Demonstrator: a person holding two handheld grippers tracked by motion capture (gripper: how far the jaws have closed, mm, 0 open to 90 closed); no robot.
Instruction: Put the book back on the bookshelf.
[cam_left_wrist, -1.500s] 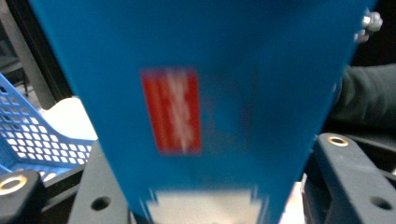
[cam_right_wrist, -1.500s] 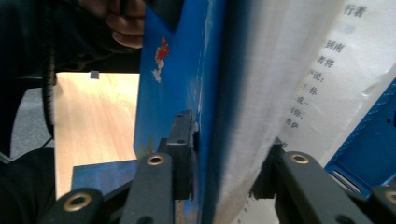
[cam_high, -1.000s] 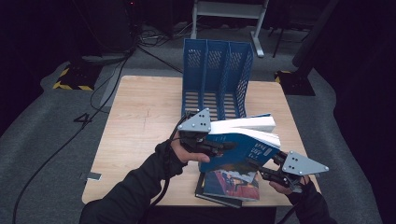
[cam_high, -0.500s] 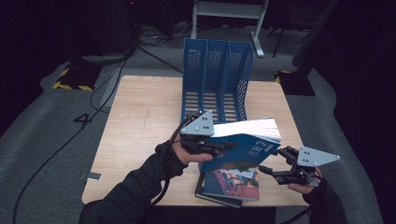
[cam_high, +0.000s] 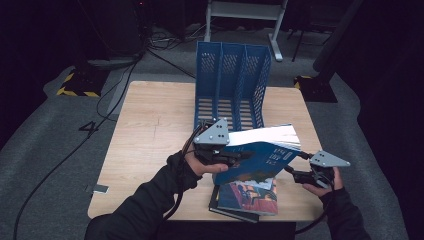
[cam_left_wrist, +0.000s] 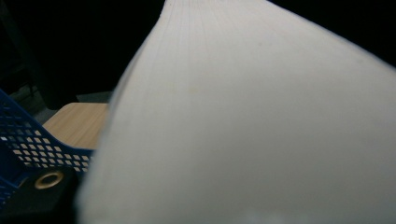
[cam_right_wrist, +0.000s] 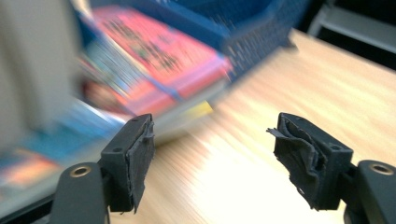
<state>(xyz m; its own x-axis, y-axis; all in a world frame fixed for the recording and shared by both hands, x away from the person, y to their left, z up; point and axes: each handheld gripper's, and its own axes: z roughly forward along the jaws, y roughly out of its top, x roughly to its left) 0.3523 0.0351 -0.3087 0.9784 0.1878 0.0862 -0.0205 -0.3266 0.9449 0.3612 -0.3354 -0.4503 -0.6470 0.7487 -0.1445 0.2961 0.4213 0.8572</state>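
The thick blue-covered book is up off the table, tilted with its white page block facing up and back. It sits just in front of the blue file rack, above two flat books.

Both forearms, in dark sleeves, are brought in from the bottom edge of the high view. The left tool is held in the left hand near the middle, its jaws pointed towards the right and closed on a book. The right tool is held in the right hand at the right, lower down, its jaws pointed left towards the other tool. In the right gripper view its two black jaws are seen well apart with nothing between them; they have just been opening.
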